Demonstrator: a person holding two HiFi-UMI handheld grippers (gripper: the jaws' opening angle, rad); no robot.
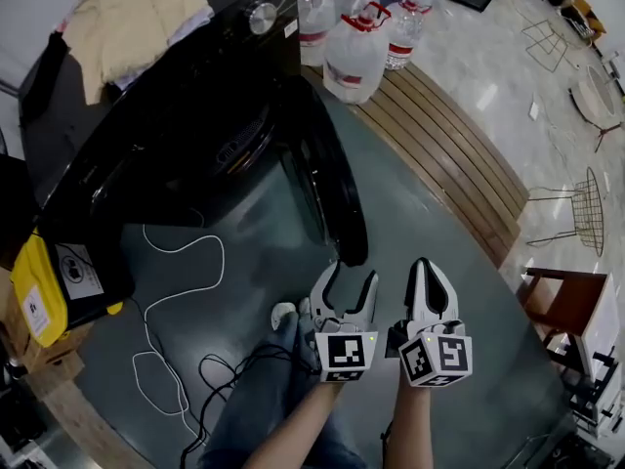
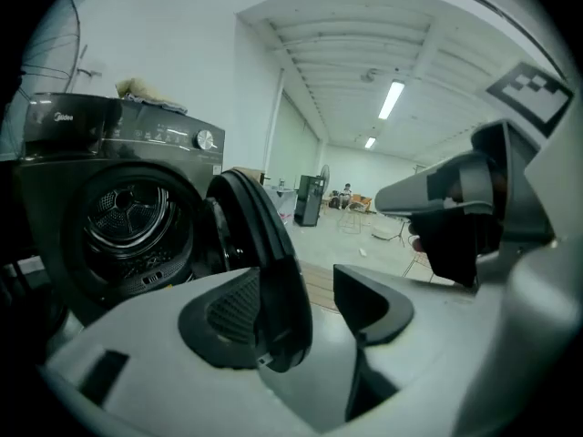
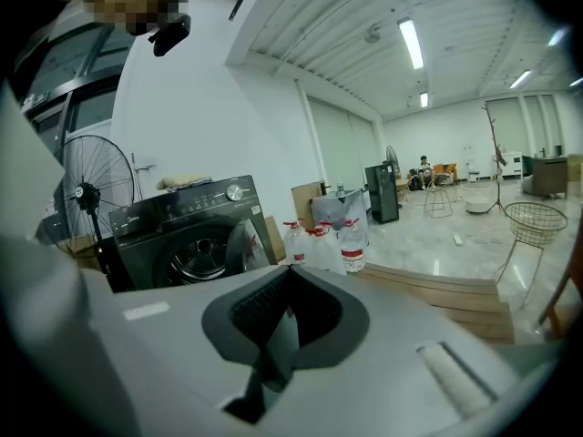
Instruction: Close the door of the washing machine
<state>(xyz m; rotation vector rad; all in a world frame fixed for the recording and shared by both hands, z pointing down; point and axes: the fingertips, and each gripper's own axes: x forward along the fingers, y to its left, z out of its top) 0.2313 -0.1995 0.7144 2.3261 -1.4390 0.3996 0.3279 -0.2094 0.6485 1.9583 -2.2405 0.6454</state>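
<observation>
— What sort of place was it?

— A big open hall, more a test space or showroom than a home. Long fluorescent strip lights [image 3: 410,44] ran across a high white ceiling, and a pale polished floor [image 1: 488,66] stretched far back.

— And what looked staged?

— A black front-loading washing machine [image 1: 176,115] stood alone on a dark grey mat [image 1: 430,291] with a wooden slatted border [image 1: 449,154] on its right. Clear plastic water jugs with red caps [image 1: 354,57] stood at the far edge and a black pedestal fan [image 3: 91,189] to the machine's left. A loose white cable [image 1: 223,260] lay near it, and thin wire-frame chairs [image 1: 586,208] sat far right.
</observation>
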